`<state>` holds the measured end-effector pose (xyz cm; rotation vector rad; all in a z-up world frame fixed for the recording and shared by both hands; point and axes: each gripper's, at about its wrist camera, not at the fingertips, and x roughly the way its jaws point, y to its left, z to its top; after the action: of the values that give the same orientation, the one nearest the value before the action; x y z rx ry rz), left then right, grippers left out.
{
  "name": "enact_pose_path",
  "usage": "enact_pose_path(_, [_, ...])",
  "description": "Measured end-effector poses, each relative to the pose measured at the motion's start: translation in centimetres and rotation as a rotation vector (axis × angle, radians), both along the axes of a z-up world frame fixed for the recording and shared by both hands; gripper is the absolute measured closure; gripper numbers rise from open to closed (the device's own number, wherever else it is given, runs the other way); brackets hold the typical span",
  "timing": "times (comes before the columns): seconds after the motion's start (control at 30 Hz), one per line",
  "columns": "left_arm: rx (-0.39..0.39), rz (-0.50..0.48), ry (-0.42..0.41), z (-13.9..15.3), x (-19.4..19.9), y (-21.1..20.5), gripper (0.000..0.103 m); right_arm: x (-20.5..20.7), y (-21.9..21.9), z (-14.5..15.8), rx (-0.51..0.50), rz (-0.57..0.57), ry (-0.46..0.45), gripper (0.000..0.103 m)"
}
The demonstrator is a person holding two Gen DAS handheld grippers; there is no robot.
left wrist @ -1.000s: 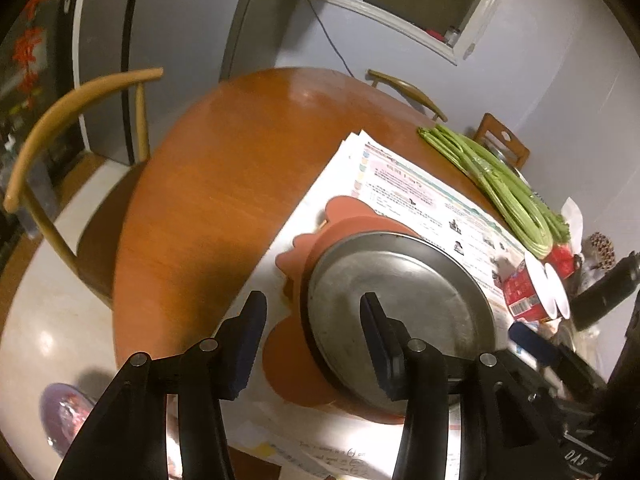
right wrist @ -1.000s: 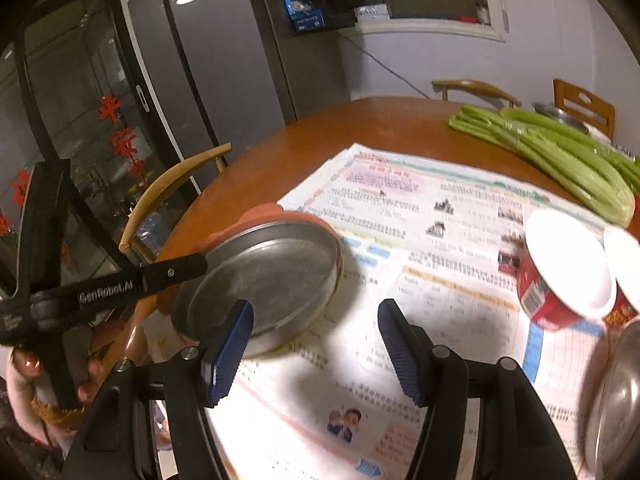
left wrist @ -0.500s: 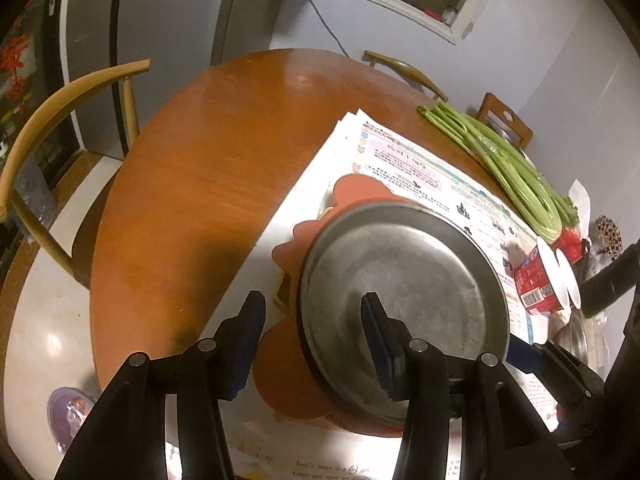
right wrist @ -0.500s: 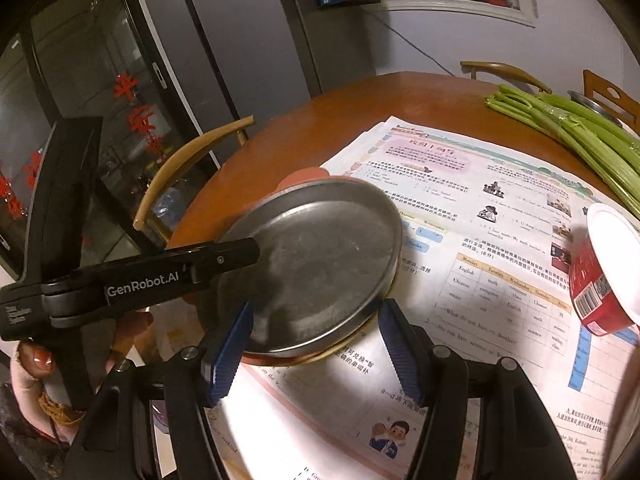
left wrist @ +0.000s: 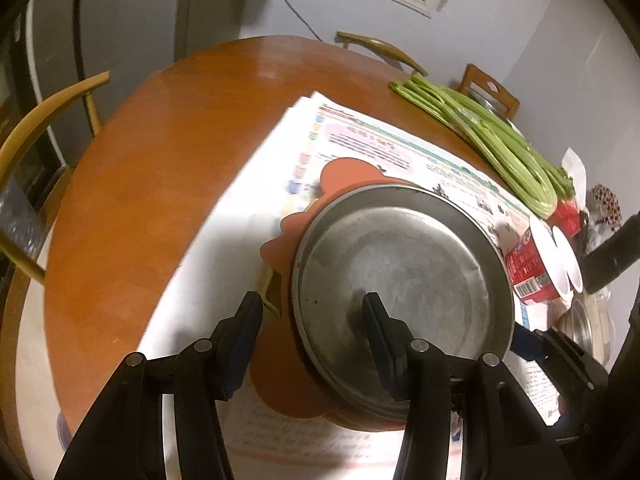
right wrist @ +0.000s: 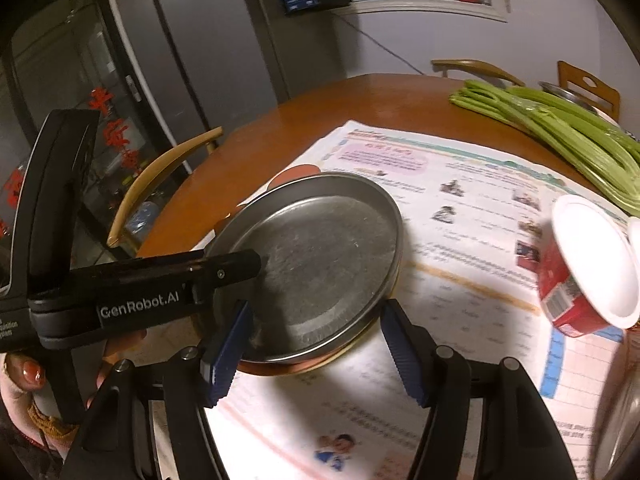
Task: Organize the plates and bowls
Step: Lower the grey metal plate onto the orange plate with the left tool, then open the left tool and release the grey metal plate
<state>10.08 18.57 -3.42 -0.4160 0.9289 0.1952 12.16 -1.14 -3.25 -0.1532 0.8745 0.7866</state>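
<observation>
A round metal plate (left wrist: 400, 280) (right wrist: 320, 248) lies on an orange scalloped mat (left wrist: 340, 176) over the newspaper. My left gripper (left wrist: 312, 316) straddles the plate's near-left rim. One finger (right wrist: 232, 264) rests inside the plate and the other stands outside beside the mat, with a gap between the pads and the rim. My right gripper (right wrist: 314, 340) hovers at the plate's opposite edge, its jaws opening. The rim shows between the fingers, but nothing is pressed. Its blue fingertip (left wrist: 524, 338) shows at the plate's right rim.
A spread newspaper (left wrist: 360, 136) covers part of the round wooden table (left wrist: 160, 160). A bunch of green stalks (left wrist: 500, 148) lies at the back right, and red cups (right wrist: 580, 272) lie tipped on the paper. Another metal dish (right wrist: 624, 420) sits far right. Chairs (left wrist: 40, 128) ring the table.
The plate and the mat under it have shifted right across the newspaper, together with my left gripper. They now sit close in front of my right gripper, which has hardly moved.
</observation>
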Motion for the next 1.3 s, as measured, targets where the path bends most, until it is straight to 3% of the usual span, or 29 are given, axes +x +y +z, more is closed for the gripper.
enact_pose_path(0.37, [0.041, -0.025, 0.009, -0.1, 2.7, -1.8, 0.049, 1.8, -1.6, -0.1, 0.018, -0.075, -0.01, 0.036])
enact_pose_path(0.8, [0.109, 0.108, -0.093, 3.1, -1.1, -1.1, 0.048, 1.2, -3.8, 2.2, 0.06, -0.14, -0.101, 0.036])
enact_pose_path(1.3, [0.152, 0.055, -0.161, 6.2, -3.6, -6.7, 0.046, -1.8, -8.2, 6.5, 0.1, -0.184, -0.214, 0.036])
